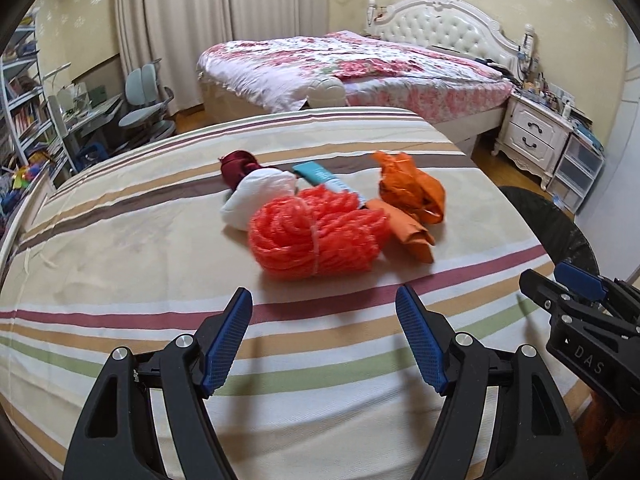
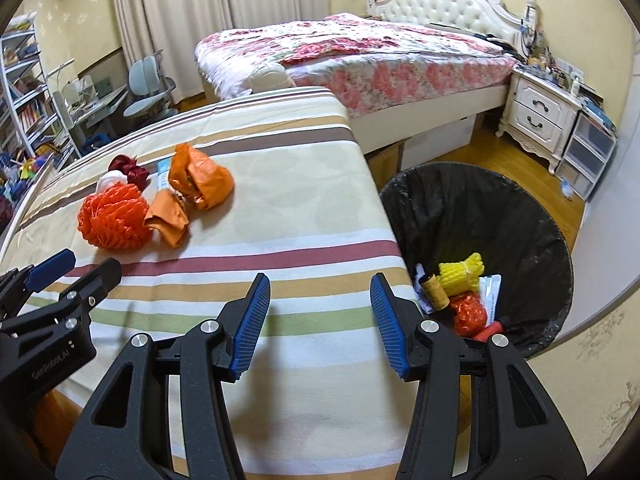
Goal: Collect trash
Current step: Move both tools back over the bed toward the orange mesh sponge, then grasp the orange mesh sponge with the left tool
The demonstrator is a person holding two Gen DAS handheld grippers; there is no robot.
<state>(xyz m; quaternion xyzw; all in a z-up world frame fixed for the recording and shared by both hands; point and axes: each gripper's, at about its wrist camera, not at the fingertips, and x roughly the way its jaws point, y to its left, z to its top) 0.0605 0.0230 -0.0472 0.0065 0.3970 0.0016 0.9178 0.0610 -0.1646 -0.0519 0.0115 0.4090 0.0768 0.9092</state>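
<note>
Both grippers hover over the striped surface [image 1: 120,240], nothing held. Left gripper [image 1: 324,304] jaws spread wide, empty, aimed at the trash pile just ahead; right gripper [image 2: 320,292] jaws partly spread, also empty, sitting near the surface's right edge next to the bin [image 2: 552,240]. Remaining trash is clustered mid-surface: orange-red foam net bundle [image 1: 316,236] nearest, white wad [image 1: 256,196] touching it behind, dark red scrap [image 1: 240,164] at back, teal wrapper [image 1: 320,176] partly buried, orange bag [image 1: 416,184] and a flatter orange piece [image 1: 408,232] to the right. Bin w/ black liner stands on the floor beside the surface and already holds a yellow net [image 2: 460,276], a red net ball and other bits. Risks, judged: items touch/overlap, so closing on the foam net may drag the white wad or wrapper along and drop it short of the bin; net is squashy, so a shallow pinch could slip; grippers are close together, so they may bump if both go for the pile; carrying across the edge could drop pieces to the floor.
</note>
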